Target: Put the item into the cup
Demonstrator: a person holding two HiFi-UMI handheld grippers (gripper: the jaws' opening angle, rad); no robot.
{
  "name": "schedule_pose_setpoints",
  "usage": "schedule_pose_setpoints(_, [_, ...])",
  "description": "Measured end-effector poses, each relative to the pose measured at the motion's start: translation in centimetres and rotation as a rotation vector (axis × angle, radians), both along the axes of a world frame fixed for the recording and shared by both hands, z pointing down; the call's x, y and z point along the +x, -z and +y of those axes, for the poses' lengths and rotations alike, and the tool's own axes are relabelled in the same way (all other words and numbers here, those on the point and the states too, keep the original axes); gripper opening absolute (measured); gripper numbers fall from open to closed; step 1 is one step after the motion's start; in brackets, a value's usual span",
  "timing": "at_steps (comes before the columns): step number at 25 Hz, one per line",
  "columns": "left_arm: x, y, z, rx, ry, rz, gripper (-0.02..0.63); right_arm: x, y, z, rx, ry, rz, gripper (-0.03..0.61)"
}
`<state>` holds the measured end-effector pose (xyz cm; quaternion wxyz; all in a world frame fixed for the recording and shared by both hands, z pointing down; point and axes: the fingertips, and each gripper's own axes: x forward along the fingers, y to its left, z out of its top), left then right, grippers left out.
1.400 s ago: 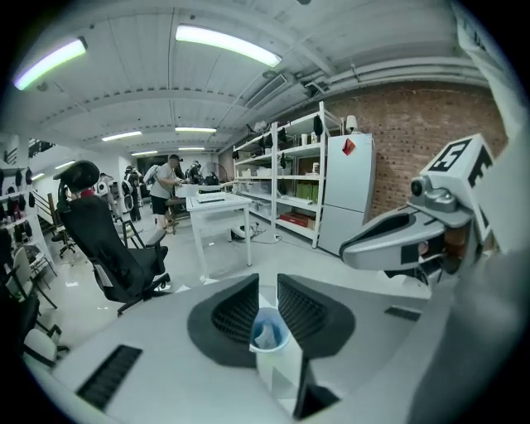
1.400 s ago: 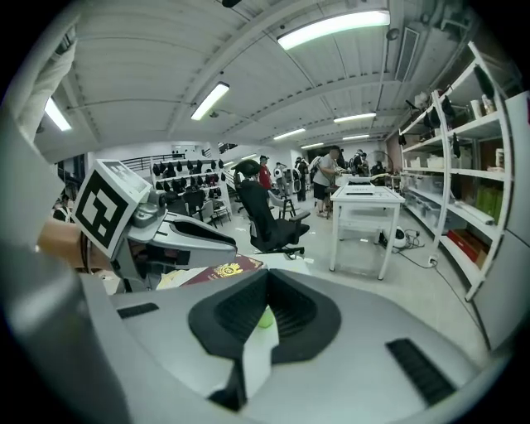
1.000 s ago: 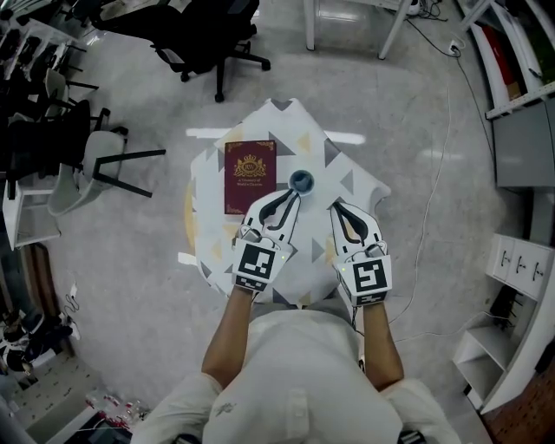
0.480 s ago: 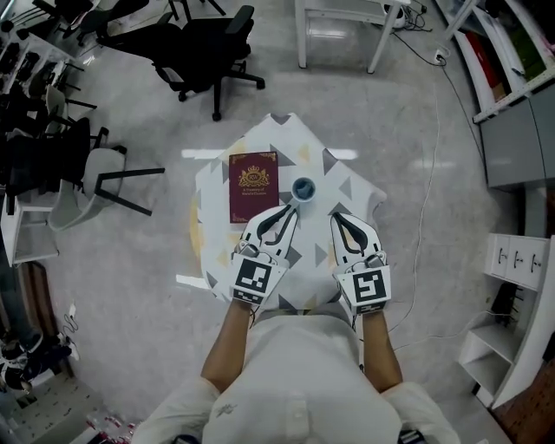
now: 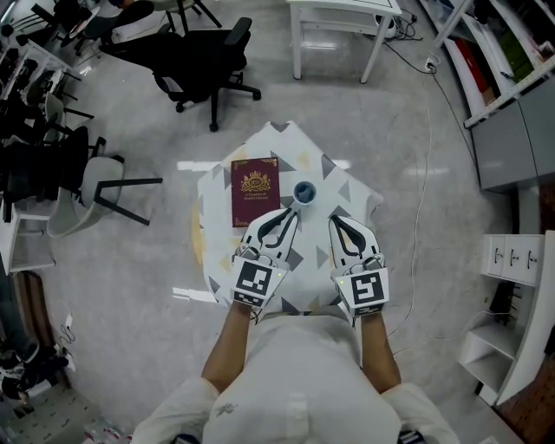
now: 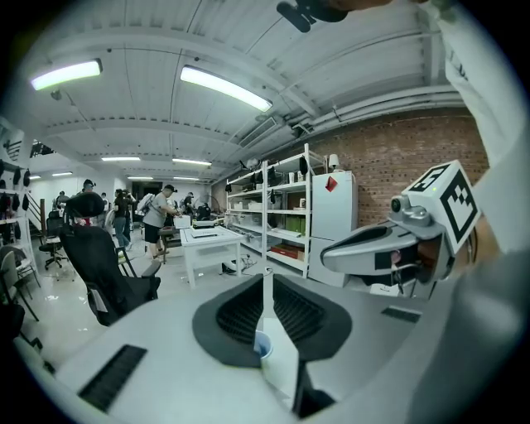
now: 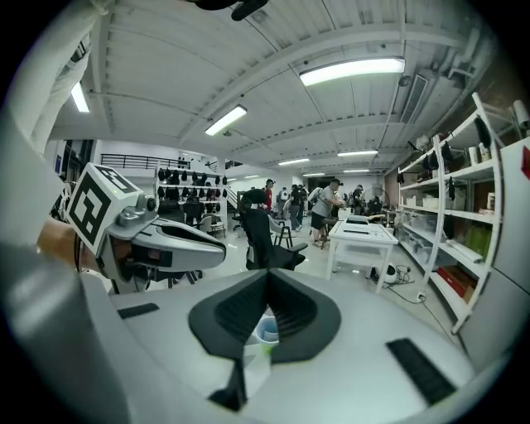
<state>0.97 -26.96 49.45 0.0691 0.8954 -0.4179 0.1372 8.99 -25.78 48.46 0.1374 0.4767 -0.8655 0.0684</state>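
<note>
A small blue cup [image 5: 303, 192] stands on the little table's patterned cloth [image 5: 349, 186], with a maroon book [image 5: 255, 191] flat to its left. My left gripper [image 5: 293, 212] hovers just short of the cup, shut and with nothing in it. My right gripper [image 5: 333, 220] hangs a little to the cup's right and nearer me, also shut and empty. Below the closed jaws the cup [image 6: 262, 345] peeks out in the left gripper view, and the cup [image 7: 267, 329] shows the same way in the right gripper view.
A black office chair [image 5: 204, 52] stands beyond the table, and a tipped grey chair [image 5: 95, 186] lies to the left. A white table [image 5: 338, 17] is at the back. White shelving [image 5: 512, 260] and a floor cable [image 5: 425, 191] are on the right.
The head view has drifted, so the table sits a little lower in the picture. Both grippers keep about the same place next to the cup and stay shut.
</note>
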Motion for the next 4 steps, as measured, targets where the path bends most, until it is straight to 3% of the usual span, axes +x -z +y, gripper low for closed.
schedule_pose_setpoints(4, [0.04,-0.20,-0.16,0.003,-0.003,-0.003,0.049,0.03,-0.63,0.04,-0.011,0.001,-0.002,0.006])
